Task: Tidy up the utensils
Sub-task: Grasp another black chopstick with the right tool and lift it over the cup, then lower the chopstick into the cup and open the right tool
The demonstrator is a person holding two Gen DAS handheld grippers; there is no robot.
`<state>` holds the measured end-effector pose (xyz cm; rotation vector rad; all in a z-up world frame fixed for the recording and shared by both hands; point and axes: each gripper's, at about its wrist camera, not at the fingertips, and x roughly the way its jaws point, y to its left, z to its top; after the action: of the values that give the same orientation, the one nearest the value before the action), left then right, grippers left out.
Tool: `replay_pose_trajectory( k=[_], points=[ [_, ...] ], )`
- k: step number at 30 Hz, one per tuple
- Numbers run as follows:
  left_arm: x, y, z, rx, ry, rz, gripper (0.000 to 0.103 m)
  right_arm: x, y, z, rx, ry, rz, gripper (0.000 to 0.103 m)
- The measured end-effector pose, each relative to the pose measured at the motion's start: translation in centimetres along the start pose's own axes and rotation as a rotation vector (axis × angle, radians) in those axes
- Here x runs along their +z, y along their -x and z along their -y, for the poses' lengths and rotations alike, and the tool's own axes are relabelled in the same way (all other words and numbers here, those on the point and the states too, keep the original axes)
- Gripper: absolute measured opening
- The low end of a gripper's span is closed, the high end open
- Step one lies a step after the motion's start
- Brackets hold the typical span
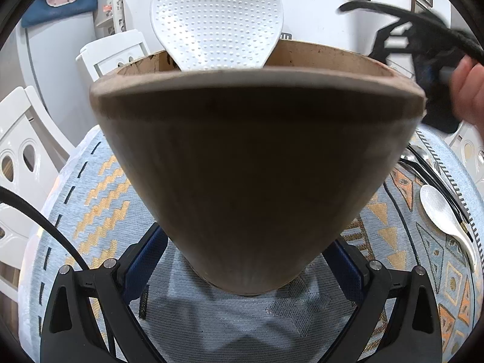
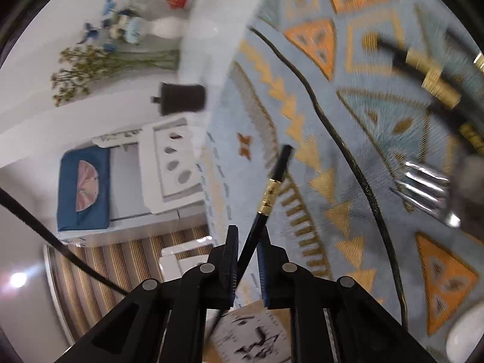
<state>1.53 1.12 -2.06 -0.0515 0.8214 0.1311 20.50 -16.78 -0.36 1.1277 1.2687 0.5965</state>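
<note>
Right wrist view, and here's the black chopstick (image 2: pixel 273 181) with its gold band, caught between the jaws of the right gripper (image 2: pixel 246 260), which are pressed together on its lower end. Its long axis runs from the pads up and away to the right, the far tip reaching out over the patterned tablecloth (image 2: pixel 272 60), and the stick sits slanted across the pads, not square to them. That's the worry: a thin, smooth rod pinched near one end and at an angle could swivel or slide out once it's swung toward the holder, and the frame is already smeared with motion. A fork (image 2: pixel 423 181) lies on the cloth off to the right, blurred, well apart from the stick.

Over on the left wrist view, the brown wooden holder (image 1: pixel 257 166) fills the picture between the widely spread jaws of the left gripper (image 1: pixel 245 272); whether the pads actually press its base I cannot tell. A white dimpled rice paddle (image 1: pixel 216 18) already stands in it, leaving less room at the mouth, so a wobbling tip might clip the rim. A white spoon (image 1: pixel 441 211) waits on the cloth to the right.
</note>
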Motion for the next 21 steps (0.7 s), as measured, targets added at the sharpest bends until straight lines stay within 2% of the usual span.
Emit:
replay_pose_trajectory(
  k=[9,18,21],
  points=[
    [0.0,-0.1,-0.1,-0.006,0.004,-0.003,0.101,-3.7,6.9,-9.8,-0.054,0.340,0.214,0.008],
    [0.0,-0.1,-0.2,-0.008,0.006,-0.004,0.101,-8.9,8.5,-16.9,-0.071,0.597,0.322,0.007],
    [0.0,-0.1,-0.3,-0.008,0.006,-0.004,0.101,-10.2,8.5,-18.6,-0.085,0.672,0.334,0.006]
  ],
)
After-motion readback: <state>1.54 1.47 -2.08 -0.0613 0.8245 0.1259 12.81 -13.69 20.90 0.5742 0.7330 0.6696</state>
